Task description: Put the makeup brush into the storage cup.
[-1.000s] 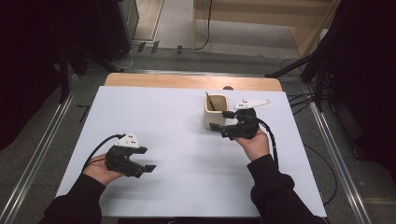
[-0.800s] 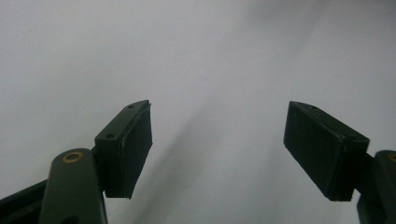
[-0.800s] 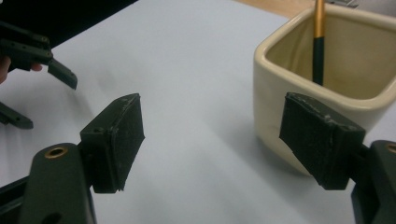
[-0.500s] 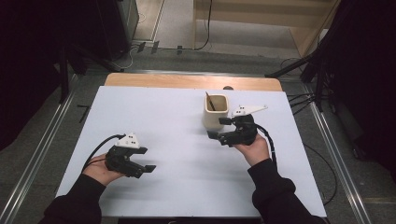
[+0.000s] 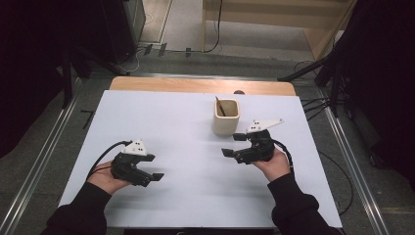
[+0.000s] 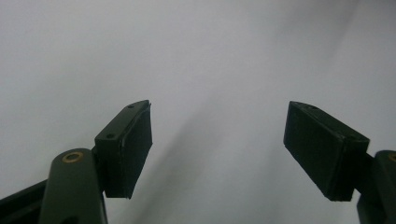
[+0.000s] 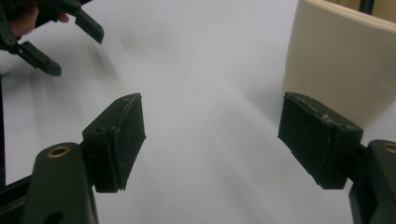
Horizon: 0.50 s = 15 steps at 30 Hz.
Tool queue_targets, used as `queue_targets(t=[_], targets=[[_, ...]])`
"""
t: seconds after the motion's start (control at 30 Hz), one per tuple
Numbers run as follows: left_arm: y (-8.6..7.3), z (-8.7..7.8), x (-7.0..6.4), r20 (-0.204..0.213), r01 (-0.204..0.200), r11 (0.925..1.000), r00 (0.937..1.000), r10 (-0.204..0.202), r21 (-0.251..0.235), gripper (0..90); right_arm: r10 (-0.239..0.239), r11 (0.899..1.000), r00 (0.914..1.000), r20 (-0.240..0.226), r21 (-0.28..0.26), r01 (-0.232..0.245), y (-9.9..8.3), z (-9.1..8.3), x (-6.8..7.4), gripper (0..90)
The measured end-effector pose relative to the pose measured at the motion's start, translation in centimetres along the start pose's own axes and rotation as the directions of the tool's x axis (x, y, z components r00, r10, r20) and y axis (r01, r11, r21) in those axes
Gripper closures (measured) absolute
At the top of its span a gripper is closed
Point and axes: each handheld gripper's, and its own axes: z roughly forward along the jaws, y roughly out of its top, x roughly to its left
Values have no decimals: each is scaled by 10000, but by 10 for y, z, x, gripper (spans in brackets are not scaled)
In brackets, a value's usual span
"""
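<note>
While its jaws stand wide apart with nothing between them, the right gripper (image 5: 235, 145) lies just beside the cream square cup (image 5: 226, 117), which stands upright on the white table (image 5: 181, 117) with a dark stick (image 5: 220, 106) leaning inside. The cup looks rigid, smooth and probably light; opposite flat walls near the rim offer the surest hold. The left gripper (image 5: 152, 167), jaws likewise spread, rests low, well apart.

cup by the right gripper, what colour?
Cream, plain, no pattern. The cup shows best in the high view; its wall is also close up in the right gripper view.
</note>
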Motion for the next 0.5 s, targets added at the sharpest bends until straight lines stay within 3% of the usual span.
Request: queue_targets(t=[0.5], targets=[[-1,0,1,-40,14,10000,10000,-13,78,241,126,9994,9999,19,327,-127,-15,-10,-1,228]])
